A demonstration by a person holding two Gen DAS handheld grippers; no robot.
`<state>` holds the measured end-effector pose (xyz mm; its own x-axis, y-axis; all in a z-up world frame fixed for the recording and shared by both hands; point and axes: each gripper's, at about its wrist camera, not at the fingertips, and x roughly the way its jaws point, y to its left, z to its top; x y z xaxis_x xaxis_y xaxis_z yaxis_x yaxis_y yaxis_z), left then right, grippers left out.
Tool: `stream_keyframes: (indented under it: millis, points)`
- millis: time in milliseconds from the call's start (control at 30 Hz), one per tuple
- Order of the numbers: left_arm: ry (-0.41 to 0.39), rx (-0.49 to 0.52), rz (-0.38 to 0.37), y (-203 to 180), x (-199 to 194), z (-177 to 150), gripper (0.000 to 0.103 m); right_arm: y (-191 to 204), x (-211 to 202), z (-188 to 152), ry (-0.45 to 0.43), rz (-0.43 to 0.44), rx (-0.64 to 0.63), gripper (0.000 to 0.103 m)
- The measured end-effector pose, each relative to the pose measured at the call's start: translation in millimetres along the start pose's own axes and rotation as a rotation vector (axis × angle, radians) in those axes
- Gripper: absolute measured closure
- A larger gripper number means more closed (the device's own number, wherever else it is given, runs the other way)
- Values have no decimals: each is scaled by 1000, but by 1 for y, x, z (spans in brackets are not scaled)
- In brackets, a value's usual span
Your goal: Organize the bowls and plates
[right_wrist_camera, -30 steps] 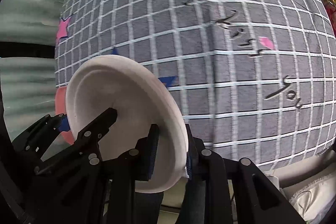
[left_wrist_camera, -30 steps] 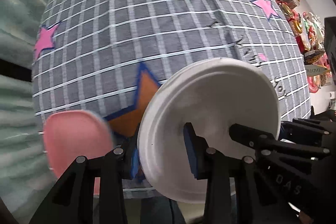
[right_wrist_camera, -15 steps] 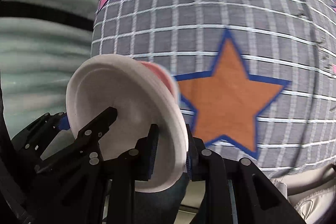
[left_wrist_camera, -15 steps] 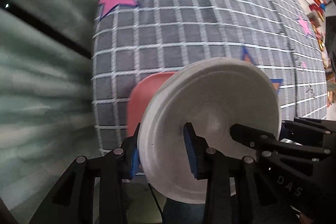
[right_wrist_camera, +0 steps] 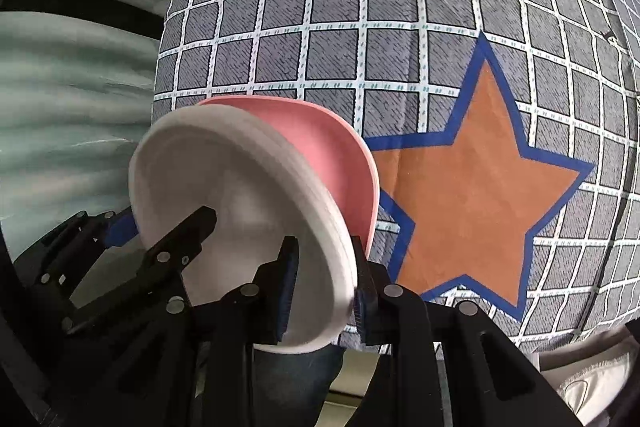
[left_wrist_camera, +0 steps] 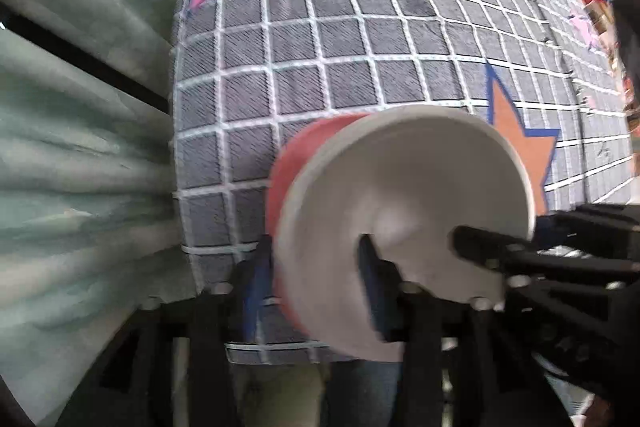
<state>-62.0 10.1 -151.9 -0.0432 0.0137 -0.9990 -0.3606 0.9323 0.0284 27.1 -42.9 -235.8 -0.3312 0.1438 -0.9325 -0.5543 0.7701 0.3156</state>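
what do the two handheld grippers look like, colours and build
Both are matte black plastic linkages joined with round silver rivets or screws. The left gripper and right gripper each end in two flat fingers faced with blue pads. No cables, sleeves or hands show in either view; any lettering is too blurred to read.

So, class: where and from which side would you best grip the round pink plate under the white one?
Grip the round pink plate by its thin raised rim, from the orange-star side, where it shows clear of the white paper plate. It lies nearly flat, so only the edge offers a pinch, probably.
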Motion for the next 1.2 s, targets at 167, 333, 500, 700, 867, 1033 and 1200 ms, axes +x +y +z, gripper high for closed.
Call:
stream_keyframes:
  millis: [167,333,500,700,867,1033,1200]
  points:
    - [-52,-36,3,17,-15,7,20,-14,-30,2,-96,-108,-9,0]
    - [-60,-33,-34,28,-40,5,12,-34,-65,-5,-154,-58,74,0]
    - [-104,15,-89,16,-65,6,0,-24,-98,-18,-232,-86,49,0]
    - [-167,46,-76,-1,-80,10,0,-23,-124,-30,-344,-260,41,0]
    - [-166,85,-47,-15,-96,10,0,-35,-148,-41,-376,-196,78,0]
    - [-185,104,-26,-28,-99,14,0,-37,-158,-48,-409,-194,70,0]
    - [-161,138,-31,-47,-99,9,0,-51,-159,-56,-394,-181,103,0]
